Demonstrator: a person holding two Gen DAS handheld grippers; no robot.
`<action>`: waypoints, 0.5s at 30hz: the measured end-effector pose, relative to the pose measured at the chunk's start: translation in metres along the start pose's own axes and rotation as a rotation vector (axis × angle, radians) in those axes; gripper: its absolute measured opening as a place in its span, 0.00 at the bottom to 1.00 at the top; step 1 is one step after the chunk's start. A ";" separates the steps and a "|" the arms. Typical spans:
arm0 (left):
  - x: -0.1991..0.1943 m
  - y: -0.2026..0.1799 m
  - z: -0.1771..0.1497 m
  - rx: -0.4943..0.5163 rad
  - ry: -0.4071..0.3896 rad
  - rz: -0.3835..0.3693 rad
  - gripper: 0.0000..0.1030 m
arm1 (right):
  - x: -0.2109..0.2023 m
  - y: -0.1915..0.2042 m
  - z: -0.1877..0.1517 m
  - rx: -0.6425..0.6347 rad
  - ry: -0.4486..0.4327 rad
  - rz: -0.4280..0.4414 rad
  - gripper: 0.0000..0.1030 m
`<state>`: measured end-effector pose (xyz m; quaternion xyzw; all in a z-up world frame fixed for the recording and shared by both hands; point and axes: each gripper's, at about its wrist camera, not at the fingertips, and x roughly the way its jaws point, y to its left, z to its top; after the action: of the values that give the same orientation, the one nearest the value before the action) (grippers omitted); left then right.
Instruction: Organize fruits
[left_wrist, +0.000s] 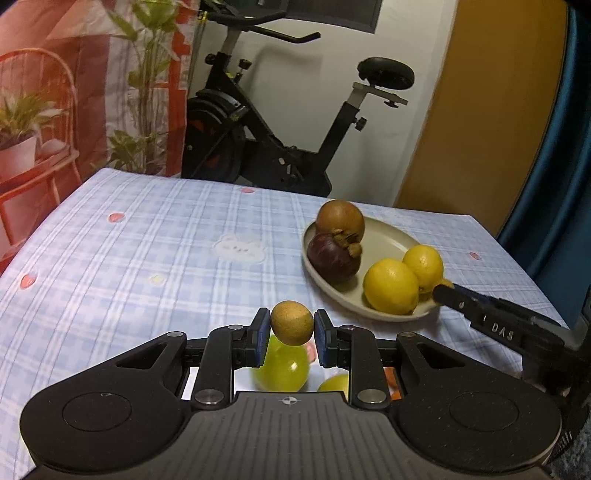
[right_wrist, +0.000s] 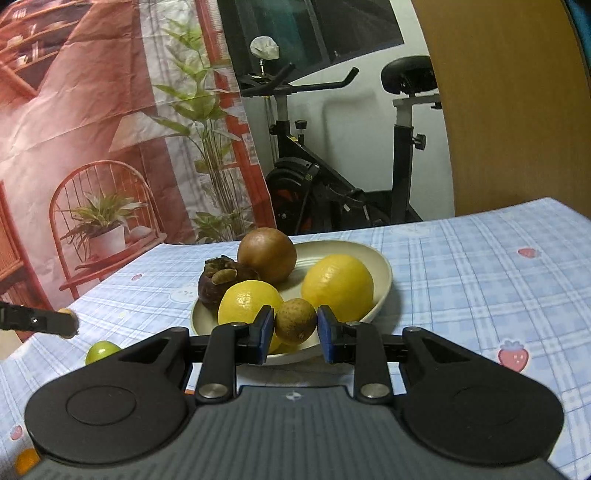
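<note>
Each gripper carries a small brown longan: the left gripper (left_wrist: 291, 330) has its fingers closed on one longan (left_wrist: 291, 322) above the surface (left_wrist: 147, 240); the right gripper (right_wrist: 295, 326) clamps another longan (right_wrist: 295, 319) at the near rim of the plate (right_wrist: 384, 273). The plate already holds two lemons (right_wrist: 338, 282), a mangosteen (right_wrist: 214, 284) and a brown round fruit (right_wrist: 266, 254); by my judgement sorting is well along, with both longans and the green fruits (left_wrist: 282, 365) beneath the left gripper left to place.

My table (left_wrist: 129, 258) wears a blue checked cloth. A beige plate (right_wrist: 380, 266) of fruit sits just ahead of my right tongs; a green fruit (left_wrist: 282, 369) lies under my left tongs.
</note>
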<state>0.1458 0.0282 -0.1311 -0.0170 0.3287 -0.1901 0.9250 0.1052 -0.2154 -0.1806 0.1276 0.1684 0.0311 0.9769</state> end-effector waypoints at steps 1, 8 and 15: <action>0.003 -0.003 0.002 0.006 0.001 -0.001 0.26 | -0.001 -0.001 0.000 0.003 0.000 0.004 0.27; 0.032 -0.019 0.016 0.038 0.023 -0.013 0.26 | 0.001 -0.009 0.001 0.049 0.015 0.030 0.27; 0.058 -0.035 0.020 0.080 0.050 -0.026 0.26 | 0.000 -0.018 0.001 0.102 0.018 0.028 0.27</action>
<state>0.1879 -0.0271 -0.1446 0.0204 0.3438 -0.2156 0.9137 0.1059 -0.2329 -0.1840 0.1792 0.1768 0.0374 0.9671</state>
